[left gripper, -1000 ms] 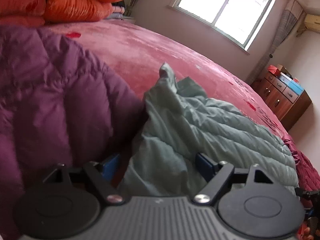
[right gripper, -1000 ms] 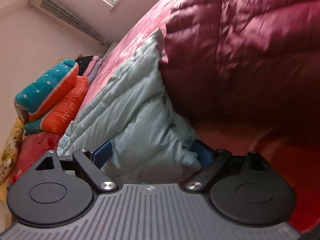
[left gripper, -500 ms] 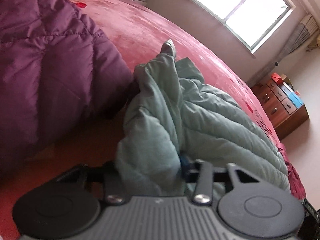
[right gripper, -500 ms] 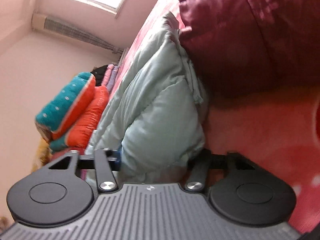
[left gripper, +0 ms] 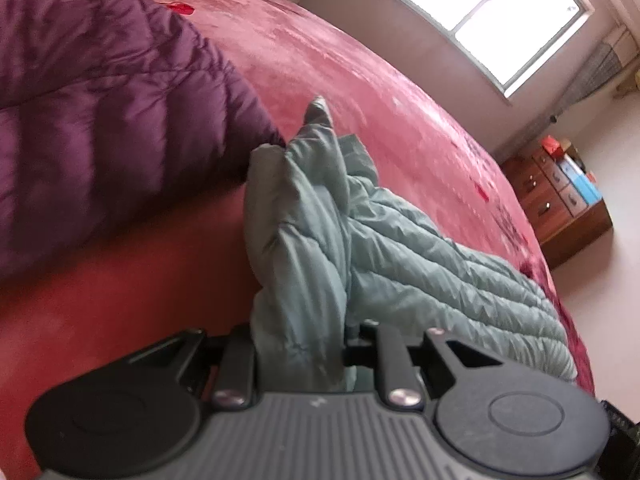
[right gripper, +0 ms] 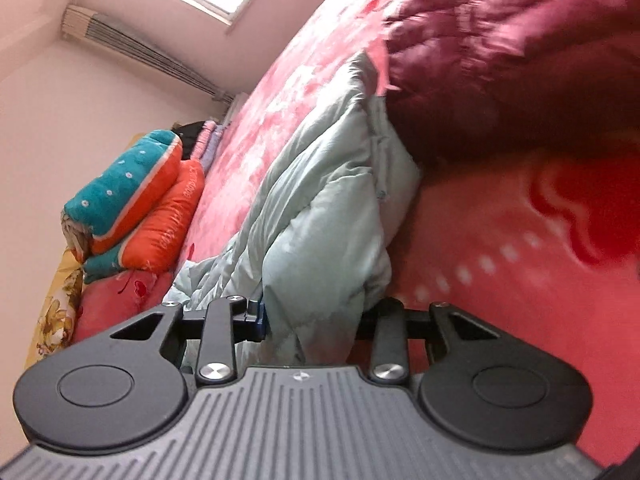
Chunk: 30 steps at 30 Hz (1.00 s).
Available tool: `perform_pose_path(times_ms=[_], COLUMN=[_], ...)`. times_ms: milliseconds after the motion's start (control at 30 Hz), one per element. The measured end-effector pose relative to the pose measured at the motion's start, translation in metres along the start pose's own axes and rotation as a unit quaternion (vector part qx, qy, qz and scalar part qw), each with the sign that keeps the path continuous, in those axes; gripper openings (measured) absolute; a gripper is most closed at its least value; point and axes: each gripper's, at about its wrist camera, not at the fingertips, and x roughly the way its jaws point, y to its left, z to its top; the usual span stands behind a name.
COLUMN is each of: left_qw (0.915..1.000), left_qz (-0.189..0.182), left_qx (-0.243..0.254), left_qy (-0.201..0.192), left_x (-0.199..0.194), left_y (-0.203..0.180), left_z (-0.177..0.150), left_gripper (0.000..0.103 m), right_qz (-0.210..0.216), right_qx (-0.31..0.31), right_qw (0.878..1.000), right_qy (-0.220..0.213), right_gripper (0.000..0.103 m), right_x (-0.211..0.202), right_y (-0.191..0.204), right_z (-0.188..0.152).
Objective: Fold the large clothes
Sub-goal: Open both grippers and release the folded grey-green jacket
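A pale green quilted down jacket [left gripper: 400, 248] lies on a red bed. My left gripper [left gripper: 300, 352] is shut on a bunched edge of it, and the fabric hides the fingertips. The jacket also shows in the right wrist view [right gripper: 320, 216], where my right gripper [right gripper: 316, 320] is shut on another bunched edge. Both gripped edges are lifted off the bed cover. A purple down jacket [left gripper: 100, 112] lies right beside the green one, dark maroon in the right wrist view [right gripper: 520, 60].
The red bed cover [left gripper: 380, 92] stretches far behind the jackets. Folded orange and teal quilts [right gripper: 132, 204] are stacked at the head of the bed. A wooden drawer chest [left gripper: 560, 200] stands by the wall under a window [left gripper: 492, 12].
Both grippers have closed on the green jacket's edges, from open around it a second ago. The gripped fabric has since been pulled up and bunched between the jaws.
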Motion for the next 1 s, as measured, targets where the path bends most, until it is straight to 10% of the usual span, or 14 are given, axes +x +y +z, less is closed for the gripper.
perform_pose_path(times_ms=[500,767,1000], left_qw=[0.9985,0.9887,0.969], left_qz=[0.022,0.041,0.026], left_qx=[0.047,0.123,0.216], left_qy=[-0.019,-0.075,-0.117], left_x=[-0.062,-0.105,-0.087], left_y=[0.004,-0.023,-0.068], left_z=[-0.057,-0.056,-0.045], left_gripper=[0.028,0.048,0.056], right_qz=[-0.033,-0.047,-0.082], right_qx=[0.012,-0.125,-0.265], right_qw=[0.999,0.984,0.954], right_qy=[-0.038,-0.119,-0.114], right_gripper=[0.045,0.103,0.103], right_x=[-0.083,-0.086,-0.024], right_y=[-0.008,0.027,0.051], right_z=[-0.043,-0.041,-0.044])
